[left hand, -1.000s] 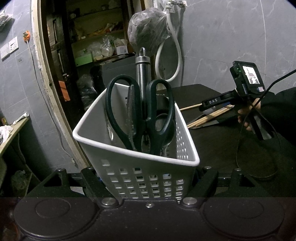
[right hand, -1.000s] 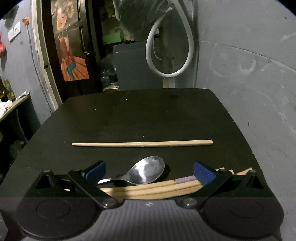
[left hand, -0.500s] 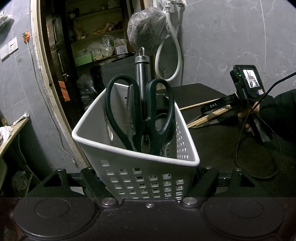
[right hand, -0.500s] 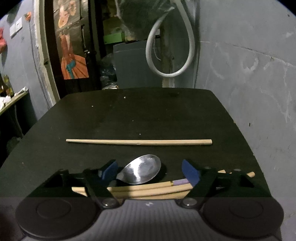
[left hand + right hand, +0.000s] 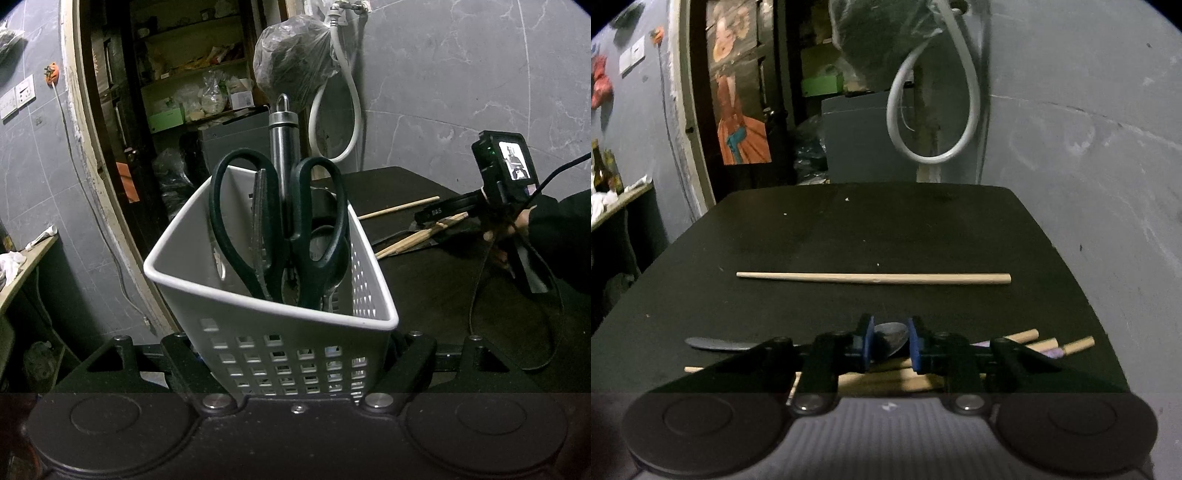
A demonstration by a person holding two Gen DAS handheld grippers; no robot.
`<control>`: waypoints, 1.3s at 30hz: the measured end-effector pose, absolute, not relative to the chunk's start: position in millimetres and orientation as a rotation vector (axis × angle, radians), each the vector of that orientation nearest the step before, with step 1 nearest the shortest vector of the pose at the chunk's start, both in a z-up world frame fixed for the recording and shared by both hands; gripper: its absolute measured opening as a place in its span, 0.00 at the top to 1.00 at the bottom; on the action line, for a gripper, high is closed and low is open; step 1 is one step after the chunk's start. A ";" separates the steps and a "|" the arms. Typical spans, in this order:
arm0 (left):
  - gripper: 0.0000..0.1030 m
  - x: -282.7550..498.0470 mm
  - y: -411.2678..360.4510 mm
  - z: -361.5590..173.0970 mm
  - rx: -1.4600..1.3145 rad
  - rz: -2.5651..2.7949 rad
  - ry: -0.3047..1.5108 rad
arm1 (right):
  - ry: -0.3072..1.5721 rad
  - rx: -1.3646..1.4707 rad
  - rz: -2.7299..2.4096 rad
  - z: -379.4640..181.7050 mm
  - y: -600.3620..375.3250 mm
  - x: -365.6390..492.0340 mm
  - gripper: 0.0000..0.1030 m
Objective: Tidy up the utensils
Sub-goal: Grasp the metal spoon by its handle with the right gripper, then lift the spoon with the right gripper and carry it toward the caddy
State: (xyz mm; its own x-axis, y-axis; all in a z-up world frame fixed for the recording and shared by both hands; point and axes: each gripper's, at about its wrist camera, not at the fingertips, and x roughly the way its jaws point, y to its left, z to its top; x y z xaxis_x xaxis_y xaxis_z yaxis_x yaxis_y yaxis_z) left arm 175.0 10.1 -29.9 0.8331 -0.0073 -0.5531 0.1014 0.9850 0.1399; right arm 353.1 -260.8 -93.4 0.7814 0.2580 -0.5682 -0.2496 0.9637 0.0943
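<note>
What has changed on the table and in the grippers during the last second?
The right gripper has just been closing its jaws around the spoon bowl, and its blue pads now sit at both sides of it. The left gripper keeps holding the white basket; the lone chopstick has not moved.

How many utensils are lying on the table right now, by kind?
Spoon: 1
Chopsticks: at least 4 (1 alone, 3 ends showing in the pile; more may be hidden)
Total: at least 5
</note>
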 end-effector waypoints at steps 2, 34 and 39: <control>0.22 175.2 9.9 -29.5 0.167 -0.060 0.584 | 0.627 0.051 0.272 -93.4 -264.7 351.6 0.80; 0.22 176.2 11.2 -32.5 0.174 -0.081 0.577 | 0.615 0.093 0.378 -80.7 -250.8 281.1 0.99; 0.23 176.7 12.3 -33.5 0.174 -0.088 0.575 | 0.584 0.081 0.377 -69.5 -249.9 258.6 0.99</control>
